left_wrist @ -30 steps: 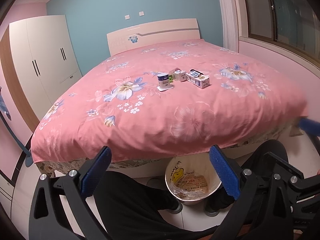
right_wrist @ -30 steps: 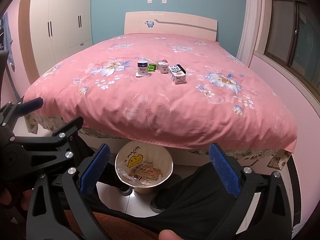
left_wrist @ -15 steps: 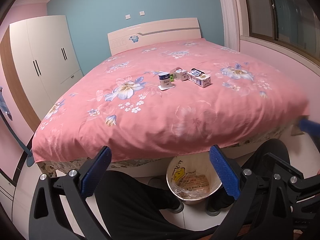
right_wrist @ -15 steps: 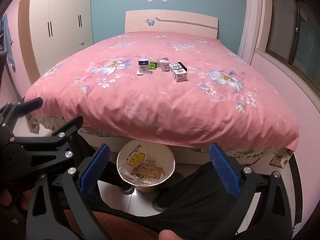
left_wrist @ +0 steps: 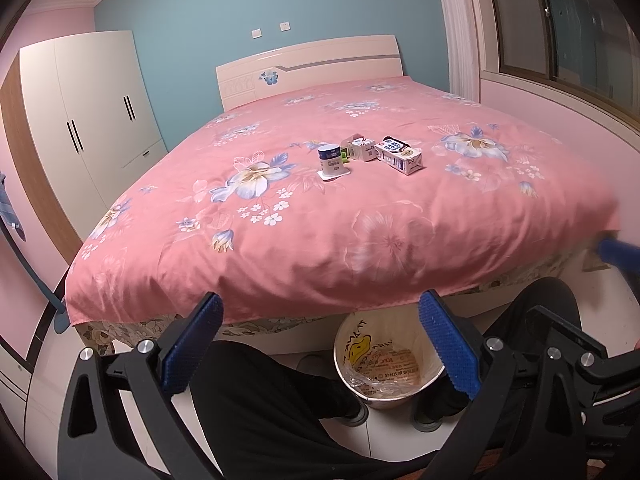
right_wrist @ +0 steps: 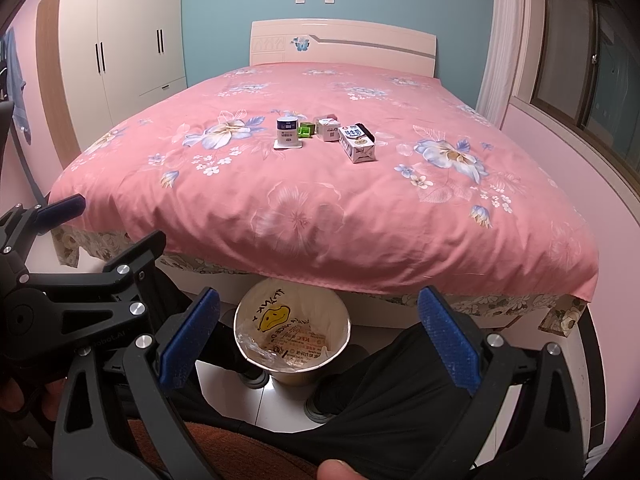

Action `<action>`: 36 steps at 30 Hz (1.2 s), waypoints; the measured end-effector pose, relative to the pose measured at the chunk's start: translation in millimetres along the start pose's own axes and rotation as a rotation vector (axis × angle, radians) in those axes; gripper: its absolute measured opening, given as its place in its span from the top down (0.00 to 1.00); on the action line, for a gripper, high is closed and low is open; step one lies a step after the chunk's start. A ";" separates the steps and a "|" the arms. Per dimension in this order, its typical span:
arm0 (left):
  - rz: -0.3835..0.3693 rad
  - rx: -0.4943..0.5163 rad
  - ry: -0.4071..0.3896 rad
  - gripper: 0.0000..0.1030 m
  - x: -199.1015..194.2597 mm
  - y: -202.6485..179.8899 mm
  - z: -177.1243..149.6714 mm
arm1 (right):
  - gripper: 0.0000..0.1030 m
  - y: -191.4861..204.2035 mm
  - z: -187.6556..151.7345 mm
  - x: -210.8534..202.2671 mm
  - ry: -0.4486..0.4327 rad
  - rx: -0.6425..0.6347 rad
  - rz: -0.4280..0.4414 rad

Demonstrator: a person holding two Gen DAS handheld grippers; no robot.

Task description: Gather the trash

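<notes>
Trash lies in a cluster mid-bed: a blue-and-white cup (left_wrist: 330, 159) upside down on its lid, a small green box (left_wrist: 344, 155), a small white carton (left_wrist: 363, 148) and a milk carton (left_wrist: 400, 155) on its side. They also show in the right wrist view: cup (right_wrist: 287, 133), green box (right_wrist: 306, 131), white carton (right_wrist: 329, 129), milk carton (right_wrist: 357, 143). A lined waste bin (left_wrist: 389, 364) (right_wrist: 292, 334) stands on the floor at the bed's foot. My left gripper (left_wrist: 320, 344) and right gripper (right_wrist: 316, 338) are open and empty, held low before the bed, far from the trash.
The pink floral bedspread (left_wrist: 360, 208) covers the bed. The person's dark-trousered legs (left_wrist: 272, 408) flank the bin. A white wardrobe (left_wrist: 92, 120) stands at the left, a window (left_wrist: 560, 32) at the right. The left gripper's frame (right_wrist: 60, 292) shows in the right wrist view.
Both views have edged slightly forward and up, so the bed and trash sit a little nearer. Both grippers stay open.
</notes>
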State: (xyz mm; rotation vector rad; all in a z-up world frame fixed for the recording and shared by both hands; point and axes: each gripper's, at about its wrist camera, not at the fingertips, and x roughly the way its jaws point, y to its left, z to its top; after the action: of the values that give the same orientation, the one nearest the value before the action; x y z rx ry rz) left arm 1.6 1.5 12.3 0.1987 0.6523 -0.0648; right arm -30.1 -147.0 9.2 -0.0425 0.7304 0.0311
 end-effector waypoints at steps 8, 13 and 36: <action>0.001 0.000 -0.001 0.03 0.0 -0.5 0.0 | 0.05 -0.3 -0.4 -0.3 -0.002 0.000 0.001; 0.000 0.000 0.001 0.03 0.0 1.2 -0.3 | 0.05 1.1 -0.8 0.1 0.000 -0.001 -0.001; -0.114 -0.015 0.040 0.03 19.7 11.5 0.0 | 0.05 -4.7 1.8 10.8 0.016 0.023 0.071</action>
State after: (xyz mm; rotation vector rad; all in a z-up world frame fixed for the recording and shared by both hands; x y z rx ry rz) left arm 18.7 12.8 2.2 0.1482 0.7034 -0.1659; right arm -20.6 -151.5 3.4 0.0054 0.7481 0.0898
